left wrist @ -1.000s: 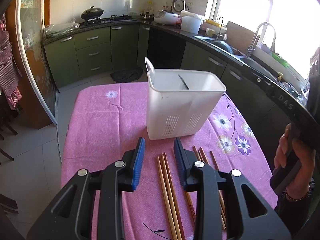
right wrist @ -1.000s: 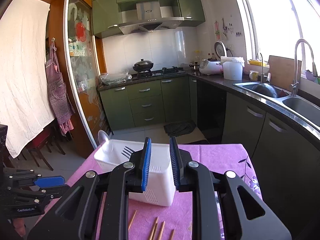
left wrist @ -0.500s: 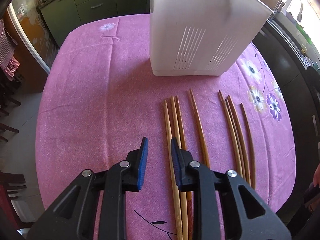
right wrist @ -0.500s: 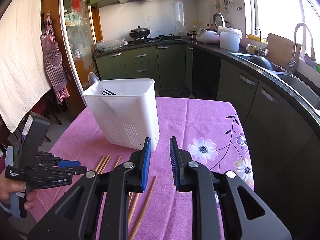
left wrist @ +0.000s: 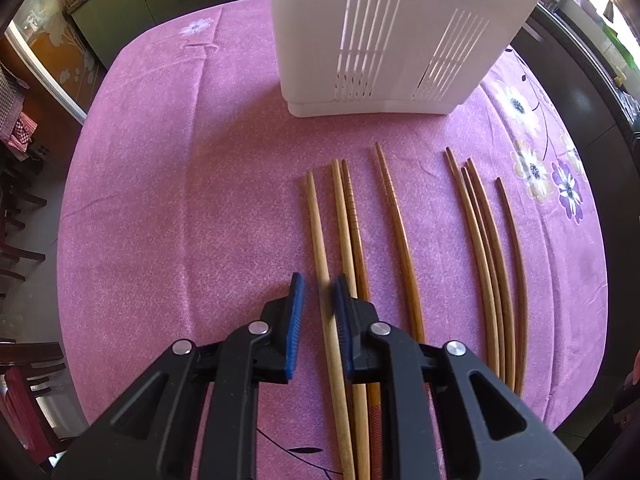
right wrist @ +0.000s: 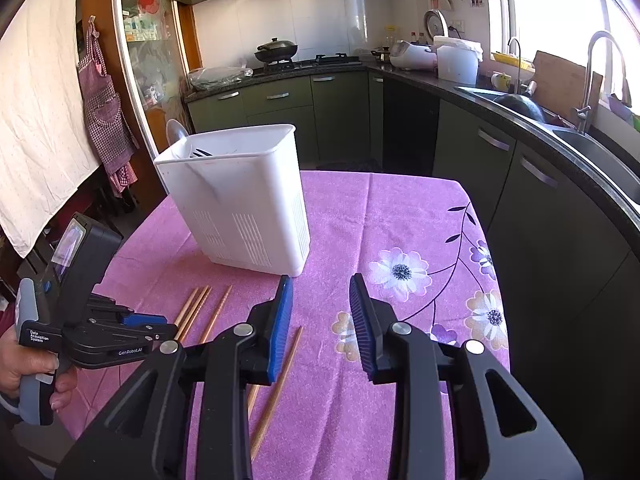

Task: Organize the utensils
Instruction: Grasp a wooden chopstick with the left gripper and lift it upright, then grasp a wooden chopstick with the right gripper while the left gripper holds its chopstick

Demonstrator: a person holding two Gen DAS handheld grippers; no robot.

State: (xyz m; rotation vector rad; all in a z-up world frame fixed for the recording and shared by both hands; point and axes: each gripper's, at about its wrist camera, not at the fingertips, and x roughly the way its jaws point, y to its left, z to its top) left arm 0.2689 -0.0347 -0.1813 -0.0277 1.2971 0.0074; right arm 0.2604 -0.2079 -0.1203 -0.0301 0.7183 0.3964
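Note:
Several wooden chopsticks lie side by side on the pink tablecloth (left wrist: 180,200) in front of a white slotted utensil holder (left wrist: 392,32). My left gripper (left wrist: 319,292) is low over the table with its jaws slightly apart, straddling the leftmost chopstick (left wrist: 320,248) without pinching it. In the right wrist view my right gripper (right wrist: 320,300) is open and empty above the table, right of the chopsticks (right wrist: 280,376). The holder (right wrist: 244,200) holds a fork and a spoon. The left gripper (right wrist: 132,322) shows at the left.
The table edge curves close on the right and left sides. Green kitchen cabinets (right wrist: 320,112) and a counter with a sink (right wrist: 580,136) stand beyond the table. A glass door and a checked apron (right wrist: 104,108) are at the left.
My left gripper has dropped lower and moved right, so the leftmost chopstick now lies between its jaws. My right gripper has opened wider and lowered toward the table.

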